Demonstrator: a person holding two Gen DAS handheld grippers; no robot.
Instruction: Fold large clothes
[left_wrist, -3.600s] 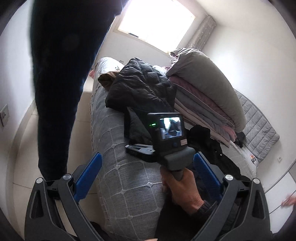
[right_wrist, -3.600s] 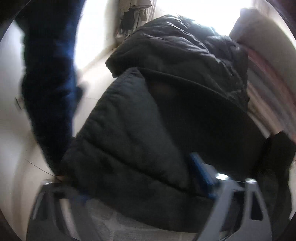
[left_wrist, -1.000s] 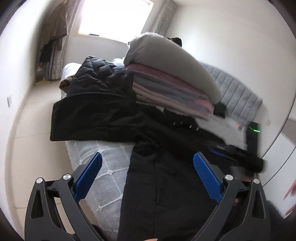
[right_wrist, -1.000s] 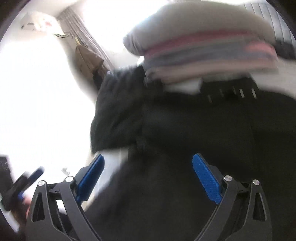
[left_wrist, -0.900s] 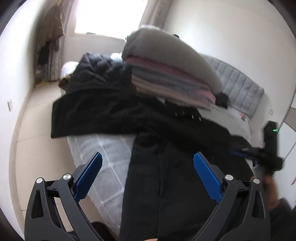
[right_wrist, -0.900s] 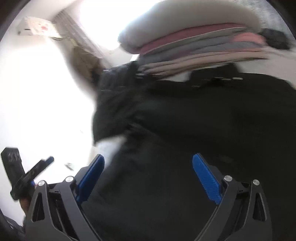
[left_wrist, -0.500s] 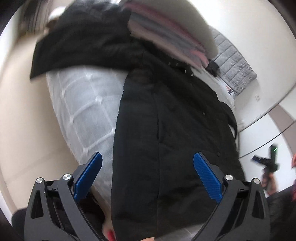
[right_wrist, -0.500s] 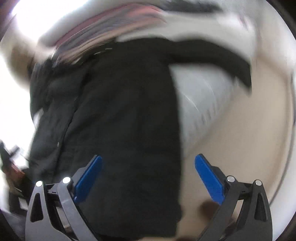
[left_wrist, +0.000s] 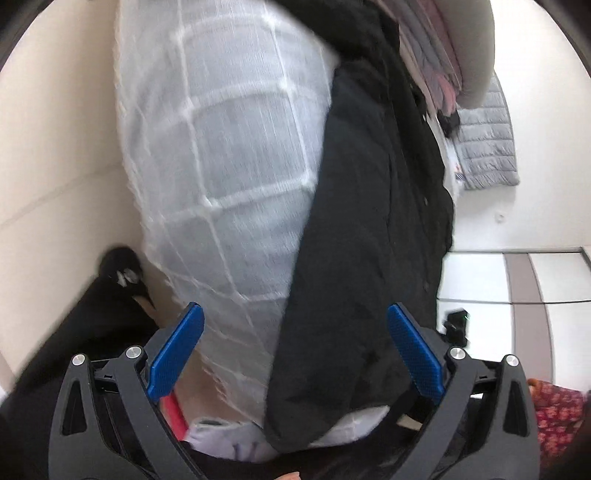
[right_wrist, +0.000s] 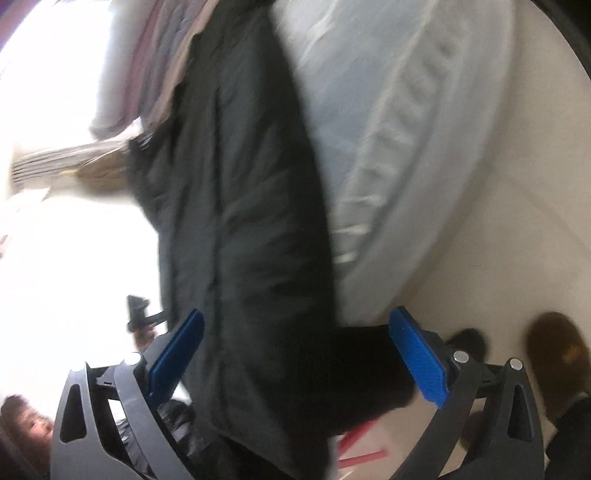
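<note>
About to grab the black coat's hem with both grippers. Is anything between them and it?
Nothing visible. The left gripper and right gripper both stand open, with the black coat lying on the grey quilted bed directly ahead between their blue pads.

Both wrist views look down, close, sharing the black coat (left_wrist: 369, 229) (right_wrist: 251, 221).

A bed (left_wrist: 229, 155) wears a grey quilted cover with a white grid pattern. A stack of folded bedding (left_wrist: 439, 55) sits on it, near a grey padded headboard (left_wrist: 484, 147). The floor (left_wrist: 55, 147) is pale tile.
</note>
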